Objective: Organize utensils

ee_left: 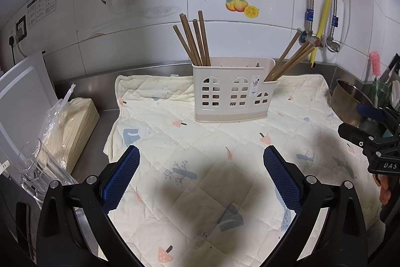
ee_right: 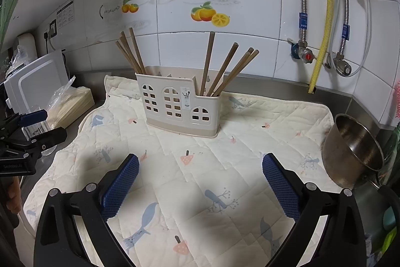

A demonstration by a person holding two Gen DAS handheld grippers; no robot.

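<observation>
A cream plastic utensil holder with window cut-outs stands on a patterned quilted mat near the back wall. Several brown chopsticks stand in its left compartment and several more lean out of its right one. The holder also shows in the right wrist view, with chopsticks at left and right. My left gripper is open and empty above the mat, in front of the holder. My right gripper is open and empty above the mat too.
A metal bowl sits at the mat's right edge. A glass, a bagged stack of disposable chopsticks and a white board stand at left. Pipes and a yellow hose run down the tiled wall.
</observation>
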